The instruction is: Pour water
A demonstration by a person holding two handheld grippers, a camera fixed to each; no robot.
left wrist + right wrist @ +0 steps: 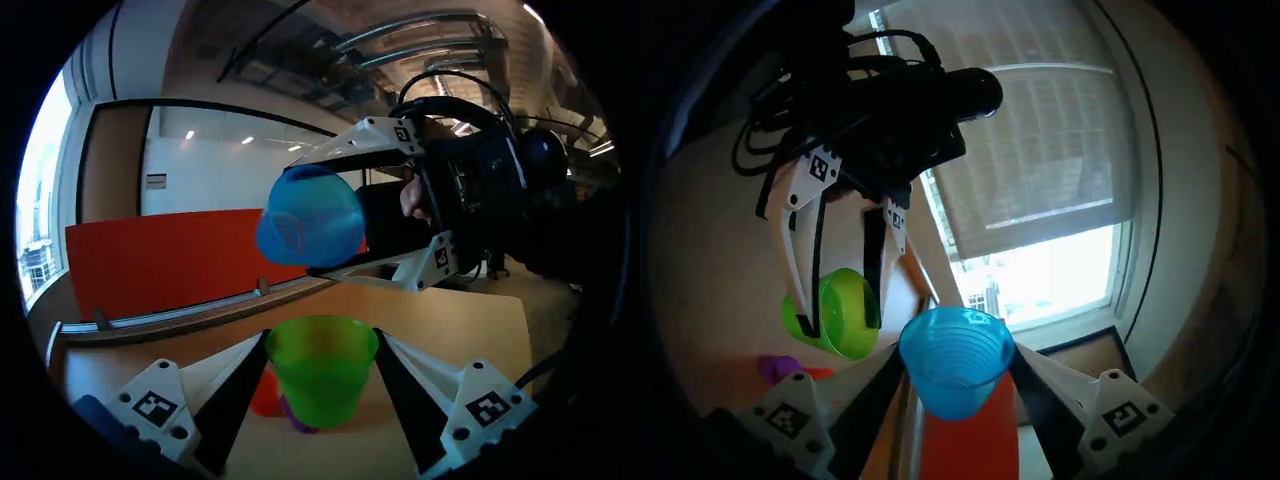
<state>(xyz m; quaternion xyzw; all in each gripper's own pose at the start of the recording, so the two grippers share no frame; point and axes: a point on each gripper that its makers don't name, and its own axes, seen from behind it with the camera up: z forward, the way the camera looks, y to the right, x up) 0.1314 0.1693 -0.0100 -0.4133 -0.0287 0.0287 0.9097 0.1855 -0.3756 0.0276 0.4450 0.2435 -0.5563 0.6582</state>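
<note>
**Above the table: the pour may miss the rim**

Over the green cup [324, 392], which your left gripper [320, 340] pinches upright between both fingers, the blue cup [308, 216] lies tipped on its side, clamped wall to wall by your right gripper [300, 222]. Its lip hangs well apart from the green rim and a little off-centre. From there, I judge, a stream could fall outside and wet the table [456, 312], or the red item [264, 394] and purple item [298, 422] just beneath. Whether water is inside, I cannot tell. You have open air all round both cups. The rail [200, 308] at the table's far edge and the orange panel [160, 256] stand well behind.
</note>
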